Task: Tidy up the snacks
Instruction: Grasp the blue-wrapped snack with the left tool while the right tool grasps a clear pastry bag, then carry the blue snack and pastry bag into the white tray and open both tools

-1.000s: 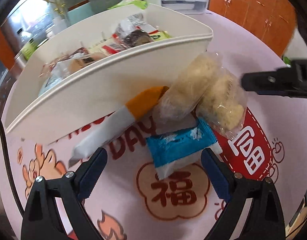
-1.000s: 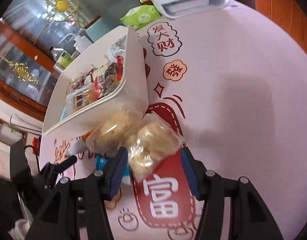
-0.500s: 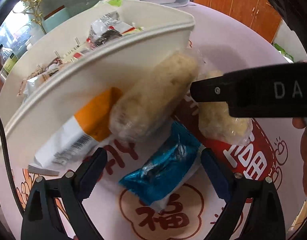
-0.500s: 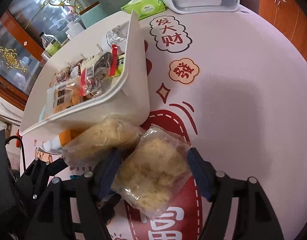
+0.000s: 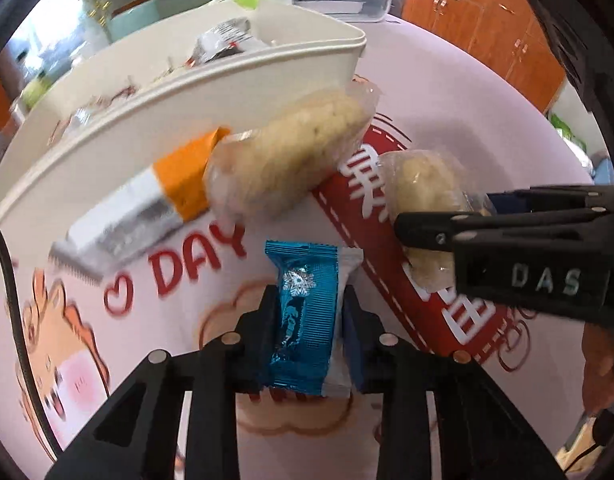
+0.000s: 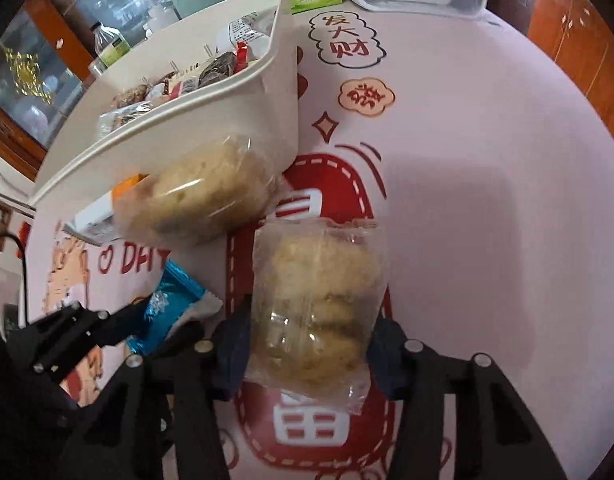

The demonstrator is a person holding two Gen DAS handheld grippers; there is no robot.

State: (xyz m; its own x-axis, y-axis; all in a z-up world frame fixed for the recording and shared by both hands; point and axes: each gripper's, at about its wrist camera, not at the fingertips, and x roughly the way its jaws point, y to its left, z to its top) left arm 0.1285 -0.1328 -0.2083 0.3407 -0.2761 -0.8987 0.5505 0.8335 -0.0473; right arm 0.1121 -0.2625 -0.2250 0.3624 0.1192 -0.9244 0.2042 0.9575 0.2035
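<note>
Both grippers are closing on snacks lying near the white bin [image 5: 235, 92], the left gripper [image 5: 310, 322] on the blue packet [image 5: 305, 312], the right gripper [image 6: 309, 354] on the clear cookie bag [image 6: 315, 300], and squeezing hard could crush the cookies.

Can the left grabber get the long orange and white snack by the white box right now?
Probably not yet: the left gripper is closing on the blue foil packet, so it is busy. The orange-and-white wrapper is partly under a clear-bagged cake.
</note>
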